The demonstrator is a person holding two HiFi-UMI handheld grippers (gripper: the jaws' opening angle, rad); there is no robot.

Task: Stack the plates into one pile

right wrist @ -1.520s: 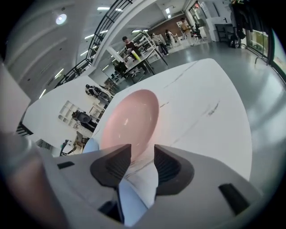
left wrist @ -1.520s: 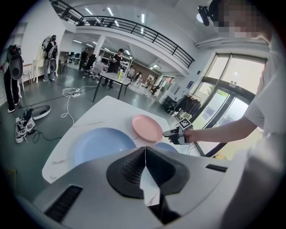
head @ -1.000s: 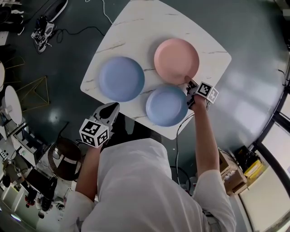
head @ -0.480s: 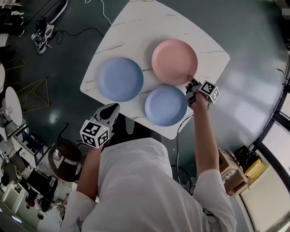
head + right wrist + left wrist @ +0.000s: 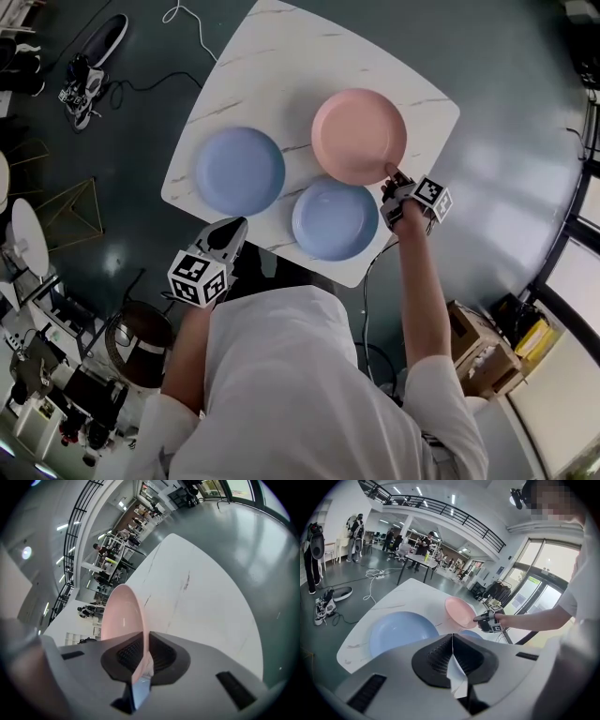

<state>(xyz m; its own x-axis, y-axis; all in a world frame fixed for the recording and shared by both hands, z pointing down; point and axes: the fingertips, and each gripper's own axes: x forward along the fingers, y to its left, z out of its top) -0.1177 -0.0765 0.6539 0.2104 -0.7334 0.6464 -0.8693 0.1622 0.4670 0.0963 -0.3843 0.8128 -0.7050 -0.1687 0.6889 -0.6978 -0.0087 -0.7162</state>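
- The right gripper (image 5: 391,176) has just been closing its jaws, and they now pinch the rim of the pink plate (image 5: 359,136) on the person's side.
- That plate is on the tabletop (image 5: 281,56), tipped up at the gripped edge.
- The left blue plate (image 5: 240,171) and the near blue plate (image 5: 335,219) lie flat.
- The left gripper (image 5: 232,230) hangs off the tabletop's near edge, jaws pressed together on nothing.
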